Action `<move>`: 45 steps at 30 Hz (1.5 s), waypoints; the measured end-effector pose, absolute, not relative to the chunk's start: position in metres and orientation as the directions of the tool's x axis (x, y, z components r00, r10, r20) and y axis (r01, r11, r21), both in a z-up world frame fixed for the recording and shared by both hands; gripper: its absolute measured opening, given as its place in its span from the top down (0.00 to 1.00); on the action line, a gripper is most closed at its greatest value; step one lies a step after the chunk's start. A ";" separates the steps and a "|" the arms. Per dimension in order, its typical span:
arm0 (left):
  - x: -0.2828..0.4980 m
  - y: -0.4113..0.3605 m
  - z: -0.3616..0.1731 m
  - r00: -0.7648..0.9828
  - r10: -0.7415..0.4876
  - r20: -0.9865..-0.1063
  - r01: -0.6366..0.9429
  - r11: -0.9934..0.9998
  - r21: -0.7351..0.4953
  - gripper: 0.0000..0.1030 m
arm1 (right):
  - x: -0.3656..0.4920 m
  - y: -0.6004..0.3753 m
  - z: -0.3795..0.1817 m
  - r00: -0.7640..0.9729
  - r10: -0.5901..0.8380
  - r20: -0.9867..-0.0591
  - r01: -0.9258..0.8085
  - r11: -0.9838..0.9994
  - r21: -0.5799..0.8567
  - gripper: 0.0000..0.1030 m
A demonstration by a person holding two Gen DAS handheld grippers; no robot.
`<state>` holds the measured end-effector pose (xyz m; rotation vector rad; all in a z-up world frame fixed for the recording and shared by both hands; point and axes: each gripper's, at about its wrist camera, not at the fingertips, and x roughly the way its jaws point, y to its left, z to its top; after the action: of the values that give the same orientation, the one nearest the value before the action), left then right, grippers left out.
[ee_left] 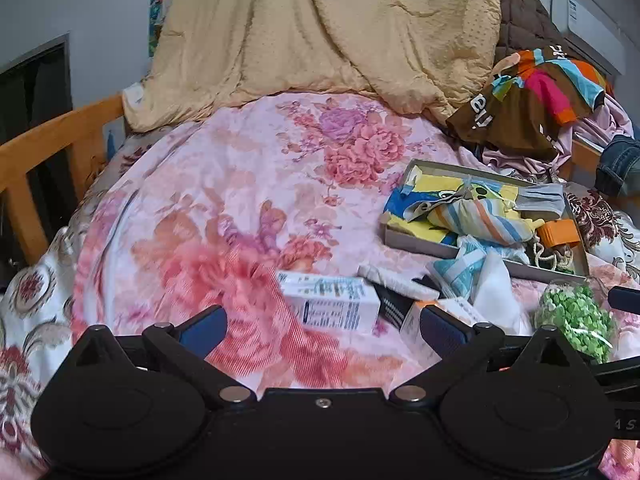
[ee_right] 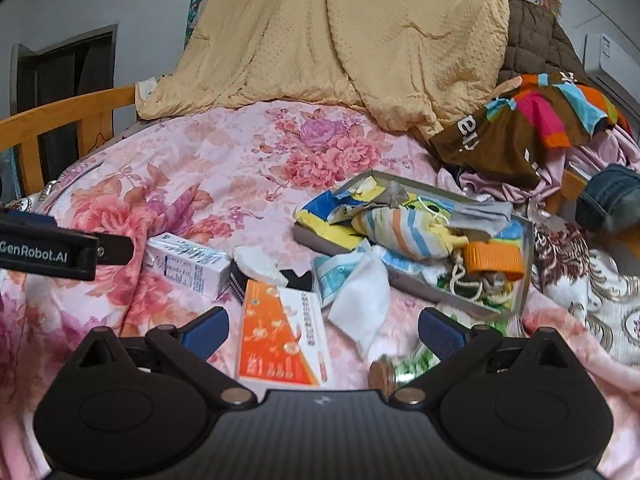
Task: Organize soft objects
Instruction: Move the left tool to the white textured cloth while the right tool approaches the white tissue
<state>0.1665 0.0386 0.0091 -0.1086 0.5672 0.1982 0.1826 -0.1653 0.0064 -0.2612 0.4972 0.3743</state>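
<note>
A shallow grey box (ee_right: 472,300) (ee_left: 416,240) on the floral bedspread holds a heap of soft cloths: a striped pouch (ee_right: 404,236) (ee_left: 480,220), a grey cloth (ee_right: 484,212) and a yellow-blue cloth (ee_right: 320,216). A white and blue cloth (ee_right: 356,292) (ee_left: 472,272) spills over its near edge. My left gripper (ee_left: 322,326) hovers open over the bedspread, just before a white carton (ee_left: 332,300). My right gripper (ee_right: 322,328) is open too, above an orange box (ee_right: 280,336). Neither holds anything.
A clear bag of green bits (ee_left: 576,320) lies at the right, beside a round gold lid (ee_right: 382,376). An orange cap (ee_right: 494,258) sits in the box. A tan quilt (ee_right: 340,40), piled clothes (ee_right: 532,128) and a wooden bed rail (ee_left: 52,136) border the bed.
</note>
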 end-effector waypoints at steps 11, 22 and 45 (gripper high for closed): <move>0.220 0.041 0.004 0.825 0.112 -0.554 -0.159 0.987 -0.037 0.01 | 0.226 -0.168 -0.011 0.806 0.276 -0.524 -0.409 0.899 -0.156 0.00; 0.294 0.064 -0.020 0.798 -0.099 -0.595 -0.012 0.984 -0.180 0.01 | 0.265 -0.179 -0.025 0.795 0.282 -0.537 -0.394 0.913 -0.104 0.00; 0.367 0.084 -0.065 0.629 -0.421 -0.653 0.078 0.870 -0.486 0.25 | 0.320 -0.166 -0.036 0.764 0.233 -0.602 -0.332 0.941 -0.058 0.13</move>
<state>0.3669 0.0841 -0.0653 -0.4405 0.8475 -0.2968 0.3202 -0.1662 -0.0358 -0.1649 0.6307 0.3086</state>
